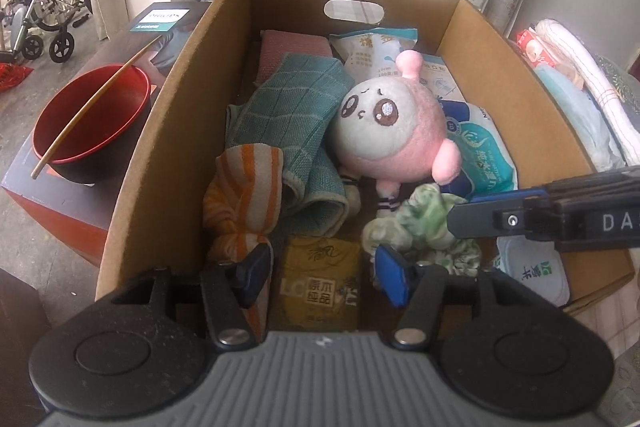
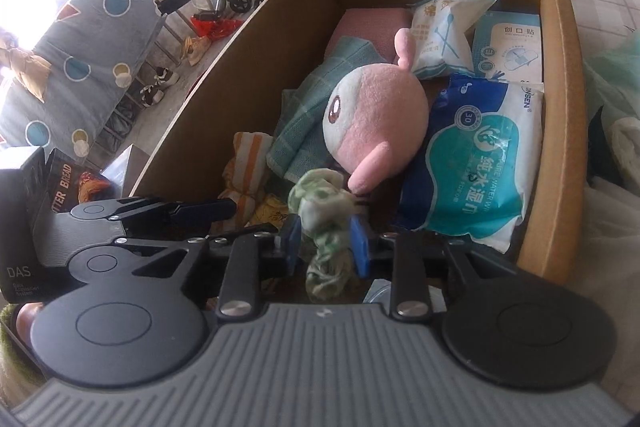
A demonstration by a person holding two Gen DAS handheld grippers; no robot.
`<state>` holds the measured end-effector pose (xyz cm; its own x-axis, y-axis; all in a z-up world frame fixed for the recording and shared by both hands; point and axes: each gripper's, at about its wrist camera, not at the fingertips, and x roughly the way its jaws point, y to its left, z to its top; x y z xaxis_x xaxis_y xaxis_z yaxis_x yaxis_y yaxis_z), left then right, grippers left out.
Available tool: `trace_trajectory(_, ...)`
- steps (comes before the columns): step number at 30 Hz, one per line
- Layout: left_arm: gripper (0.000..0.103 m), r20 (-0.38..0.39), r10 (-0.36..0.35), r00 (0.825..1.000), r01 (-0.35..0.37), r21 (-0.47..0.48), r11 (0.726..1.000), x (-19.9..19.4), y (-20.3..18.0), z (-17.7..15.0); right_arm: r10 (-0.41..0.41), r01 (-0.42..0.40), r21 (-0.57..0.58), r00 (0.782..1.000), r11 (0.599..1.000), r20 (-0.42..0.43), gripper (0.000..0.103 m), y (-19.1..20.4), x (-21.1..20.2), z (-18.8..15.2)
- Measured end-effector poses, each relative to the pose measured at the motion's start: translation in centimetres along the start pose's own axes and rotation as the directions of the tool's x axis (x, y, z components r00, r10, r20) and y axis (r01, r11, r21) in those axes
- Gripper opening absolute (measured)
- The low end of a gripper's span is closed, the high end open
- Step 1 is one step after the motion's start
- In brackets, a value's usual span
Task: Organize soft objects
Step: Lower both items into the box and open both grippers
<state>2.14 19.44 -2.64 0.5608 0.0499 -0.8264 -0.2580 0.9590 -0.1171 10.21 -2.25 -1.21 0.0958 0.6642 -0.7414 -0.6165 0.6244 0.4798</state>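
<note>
A cardboard box (image 1: 168,131) holds soft things: a pink and white plush toy (image 1: 394,129), a teal towel (image 1: 288,107), an orange striped cloth (image 1: 244,195), a pink cloth (image 1: 292,47) and a green and white crumpled cloth (image 1: 424,227). My left gripper (image 1: 324,271) is open and empty over the box's near end, above a yellow tissue pack (image 1: 318,287). My right gripper (image 2: 325,243) is shut on the green and white cloth (image 2: 324,219) inside the box, beside the plush toy (image 2: 372,123). Its finger reaches in from the right in the left wrist view (image 1: 520,215).
Wet-wipe packs (image 2: 468,171) and swab and bandage packets (image 2: 452,27) lie at the box's right and far end. A red bowl with a chopstick (image 1: 90,119) sits on a dark box left of it. Folded towels (image 1: 580,99) lie on the right. A wheelchair (image 1: 44,7) stands far left.
</note>
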Motion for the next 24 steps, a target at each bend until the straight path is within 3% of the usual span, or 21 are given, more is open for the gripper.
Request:
trace_trajectory(7, 0.063, 0.063, -0.009, 0.998, 0.011, -0.025, 1.0, -1.0, 0.0, 0.2, 0.008, -0.008, 0.025, 0.999, 1.0, 0.035, 0.03, -0.3, -1.1, 0.0)
trace_trajectory(9, 0.069, 0.102, -0.016, 0.995, 0.02, -0.042, 0.999, -1.8, -0.1, 0.4, 0.022, -0.024, 0.033, 0.997, 0.999, 0.078, 0.034, -0.6, -1.9, -0.1)
trace_trajectory(12, 0.082, 0.173, -0.005, 0.985, 0.016, -0.063, 0.998, -2.9, -0.6, 0.9, 0.01, -0.015, 0.025, 0.986, 1.0, 0.165, 0.05, -0.4, -4.0, -0.6)
trace_trajectory(15, 0.093, 0.215, 0.017, 0.976, 0.005, -0.099, 0.995, -3.9, -1.3, 1.8, -0.019, 0.015, 0.017, 0.963, 1.0, 0.269, 0.059, 0.0, -6.5, -1.3)
trace_trajectory(17, 0.098, 0.23, 0.023, 0.973, 0.005, -0.119, 0.993, -4.5, -1.7, 2.3, -0.049, 0.041, 0.032, 0.939, 0.999, 0.341, 0.077, 0.0, -8.3, -2.0)
trace_trajectory(24, 0.103, 0.262, 0.032, 0.964, -0.004, -0.108, 0.994, -6.2, -4.5, 2.6, -0.155, 0.09, 0.154, 0.859, 0.984, 0.488, 0.09, -1.6, -13.0, -5.7)
